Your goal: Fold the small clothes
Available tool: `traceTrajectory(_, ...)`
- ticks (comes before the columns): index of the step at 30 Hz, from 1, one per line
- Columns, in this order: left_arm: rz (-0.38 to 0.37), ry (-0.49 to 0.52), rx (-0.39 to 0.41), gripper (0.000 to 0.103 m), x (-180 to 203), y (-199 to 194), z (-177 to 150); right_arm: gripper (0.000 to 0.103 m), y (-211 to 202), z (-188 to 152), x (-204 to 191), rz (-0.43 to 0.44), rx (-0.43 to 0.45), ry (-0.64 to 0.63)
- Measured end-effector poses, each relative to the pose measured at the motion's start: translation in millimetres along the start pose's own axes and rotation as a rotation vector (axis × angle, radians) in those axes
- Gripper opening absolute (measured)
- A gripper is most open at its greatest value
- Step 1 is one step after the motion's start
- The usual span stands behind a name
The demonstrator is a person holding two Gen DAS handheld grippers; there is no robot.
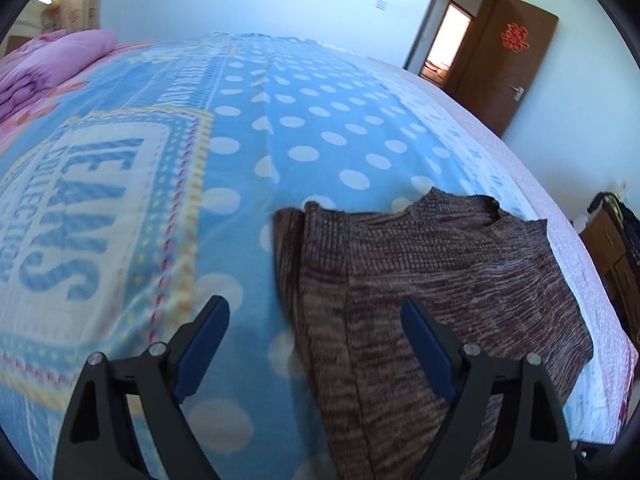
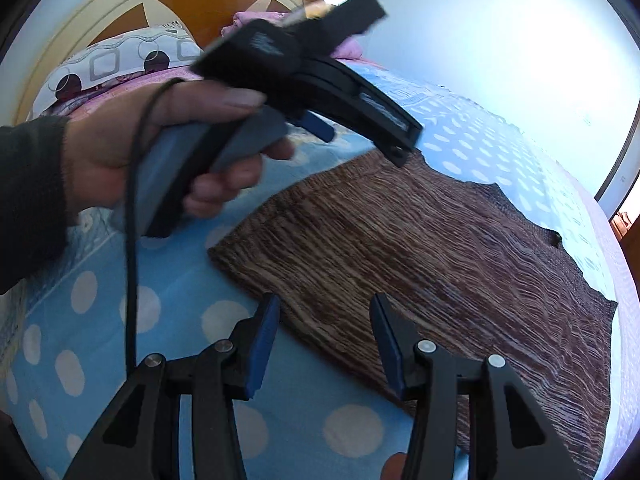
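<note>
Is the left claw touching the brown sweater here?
Apart. The right wrist view shows the left claw held open in the air above the brown sweater, with blue blanket visible underneath it.

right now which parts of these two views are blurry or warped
Left wrist view: fisheye bends the bedspread into a dome; its lettering at left and the sweater are smeared, while the open left gripper stays sharp. Right wrist view: the other gripper's body in the hand is motion-blurred; the open right gripper is crisp.
</note>
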State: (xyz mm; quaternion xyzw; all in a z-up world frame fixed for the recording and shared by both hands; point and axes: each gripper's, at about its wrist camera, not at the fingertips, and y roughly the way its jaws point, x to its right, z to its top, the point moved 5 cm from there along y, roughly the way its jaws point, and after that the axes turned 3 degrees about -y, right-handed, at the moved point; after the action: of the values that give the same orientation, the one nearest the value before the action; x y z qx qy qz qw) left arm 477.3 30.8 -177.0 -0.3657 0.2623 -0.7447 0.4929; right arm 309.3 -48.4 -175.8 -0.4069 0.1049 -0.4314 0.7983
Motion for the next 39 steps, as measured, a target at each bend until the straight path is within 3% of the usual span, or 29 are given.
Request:
traceTrajectory(1,-0.006,0.000,-0.005,0.088,0.3,3.2,2.0,0.049,0.8,0.2,-3.5,-0.001,0.000,-0.006)
traceTrajectory(6,-0.036,0.022,-0.042,0.059,5.7,20.5,8.8,0.049,1.0,-1.3,-12.5,-0.014,0.005,-0.031)
traceTrajectory(11,-0.038,0.007,-0.051,0.051,4.9,31.6,12.4,0.049,5.6,1.8,-18.5,-0.024,0.000,-0.048)
traceTrajectory(14,-0.073,0.014,-0.047,0.032,7.5,32.2,12.9,0.049,7.6,6.2,-21.2,-0.032,0.002,-0.053)
traceTrajectory(18,-0.106,-0.001,-0.025,0.023,4.4,30.6,11.8,0.049,4.1,8.8,-24.9,-0.041,0.021,-0.066)
traceTrajectory(23,-0.135,-0.020,-0.018,0.021,1.2,30.4,12.1,0.049,-3.5,-0.4,-29.5,-0.040,0.033,-0.075)
traceTrajectory(28,-0.216,-0.085,-0.032,0.021,-8.9,32.8,11.9,0.048,-8.6,-2.1,-32.2,-0.061,0.048,-0.092)
traceTrajectory(31,-0.257,-0.124,-0.040,0.021,-14.5,33.9,11.3,0.039,-0.9,0.3,-37.0,-0.071,0.024,-0.125)
traceTrajectory(39,-0.303,-0.172,-0.051,0.020,-21.2,37.2,11.4,0.032,20.4,26.4,-40.8,-0.096,0.007,-0.162)
